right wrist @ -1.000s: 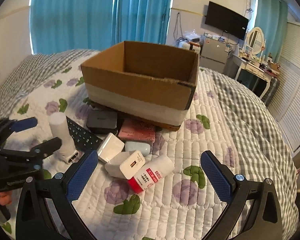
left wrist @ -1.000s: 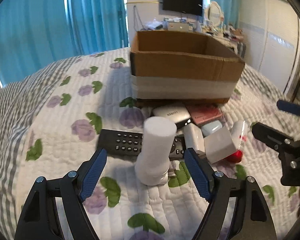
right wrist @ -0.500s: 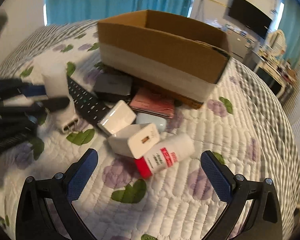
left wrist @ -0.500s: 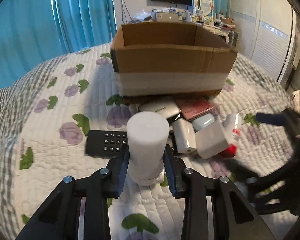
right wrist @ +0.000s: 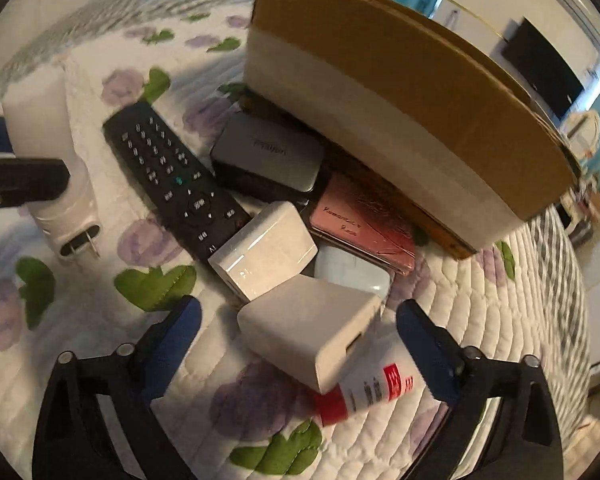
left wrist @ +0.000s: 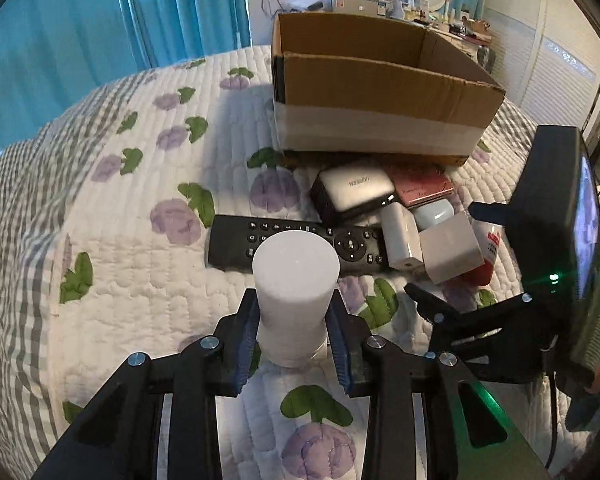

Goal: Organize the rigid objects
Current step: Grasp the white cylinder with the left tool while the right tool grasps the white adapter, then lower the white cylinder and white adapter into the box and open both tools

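Left hand-held gripper (left wrist: 294,332) clamps the upright white cylinder plug-in (left wrist: 295,288) low for a stable lift toward the cardboard box (left wrist: 380,80) behind on the bed (left wrist: 120,240), while right hand-held gripper (right wrist: 298,344) spreads wide around the white charger cube (right wrist: 308,332) for next pick.

- White cylinder (left wrist: 296,280) between the left gripper's (left wrist: 294,344) blue pads.
- Black remote (left wrist: 296,246) just beyond it.
- Brown cardboard box (left wrist: 380,92), white-banded.
- Pink case (right wrist: 360,224).
- White quilt (left wrist: 132,240), purple flowers, green leaves.
- White tube (right wrist: 374,384), red-capped.

Pink case (right wrist: 362,222) perhaps reads "Romantic" (blurred script)
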{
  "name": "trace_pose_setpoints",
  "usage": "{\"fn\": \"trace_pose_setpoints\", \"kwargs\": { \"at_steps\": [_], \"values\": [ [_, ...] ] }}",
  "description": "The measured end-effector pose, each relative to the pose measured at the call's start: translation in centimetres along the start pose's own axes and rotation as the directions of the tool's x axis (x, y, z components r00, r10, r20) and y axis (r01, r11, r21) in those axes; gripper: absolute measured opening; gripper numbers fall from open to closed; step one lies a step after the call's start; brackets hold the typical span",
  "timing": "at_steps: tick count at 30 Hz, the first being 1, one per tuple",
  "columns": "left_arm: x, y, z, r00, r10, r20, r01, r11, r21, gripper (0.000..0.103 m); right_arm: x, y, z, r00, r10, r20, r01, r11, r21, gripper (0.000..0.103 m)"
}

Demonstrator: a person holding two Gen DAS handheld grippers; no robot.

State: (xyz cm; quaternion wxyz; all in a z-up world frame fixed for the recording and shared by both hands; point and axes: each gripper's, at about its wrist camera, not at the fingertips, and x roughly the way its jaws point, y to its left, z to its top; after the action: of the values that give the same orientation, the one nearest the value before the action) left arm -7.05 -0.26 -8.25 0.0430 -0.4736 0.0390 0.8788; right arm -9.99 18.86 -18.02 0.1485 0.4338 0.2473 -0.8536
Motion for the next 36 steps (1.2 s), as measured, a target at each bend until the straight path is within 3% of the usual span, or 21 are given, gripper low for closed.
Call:
{"fn": "trace_pose_setpoints", "kwargs": {
  "at_steps": [8,10,15,22,27,32,36],
  "values": [
    [0.1,-0.4,-0.4,1.0,0.0,-0.002,0.0,1.0,0.018,0.034,0.3,-0.9,-0.3,0.999,0.017,-0.033,-0.016,0.999,0.028,0.071],
    [0.1,-0.4,-0.5,1.0,0.0,-0.005,0.0,1.0,0.016,0.034,-0.4,-1.7,-0.5,0.998,0.062,-0.019,-0.061,0.996,0.07,0.071],
    [-0.6,-0.4,-0.4,1.0,-0.001,-0.005,0.001,1.0,0.015,0.034,-3.0,-2.6,-0.9,0.995,0.084,0.047,-0.089,0.99,0.108,0.071],
    [-3.0,-0.4,1.0,0.997,-0.034,0.074,0.031,0.999,0.036,0.033,-7.5,-4.0,0.4,0.986,0.082,0.142,-0.1,0.987,0.127,0.071],
    [-5.6,0.3,4.2,0.99,-0.062,0.128,0.059,0.998,0.025,0.033,-10.9,-4.8,3.8,0.971,0.086,0.225,-0.119,0.983,0.138,0.071],
    [-8.4,0.5,9.7,0.977,-0.06,0.203,0.039,0.994,0.105,0.033,-14.2,-7.4,8.5,0.947,0.06,0.314,-0.111,0.983,0.147,0.071],
    [-8.7,0.3,15.8,0.978,-0.102,0.182,0.079,0.988,0.13,0.033,-15.2,-9.9,13.1,0.93,-0.004,0.368,-0.059,0.985,0.161,0.071]
  ]
}}
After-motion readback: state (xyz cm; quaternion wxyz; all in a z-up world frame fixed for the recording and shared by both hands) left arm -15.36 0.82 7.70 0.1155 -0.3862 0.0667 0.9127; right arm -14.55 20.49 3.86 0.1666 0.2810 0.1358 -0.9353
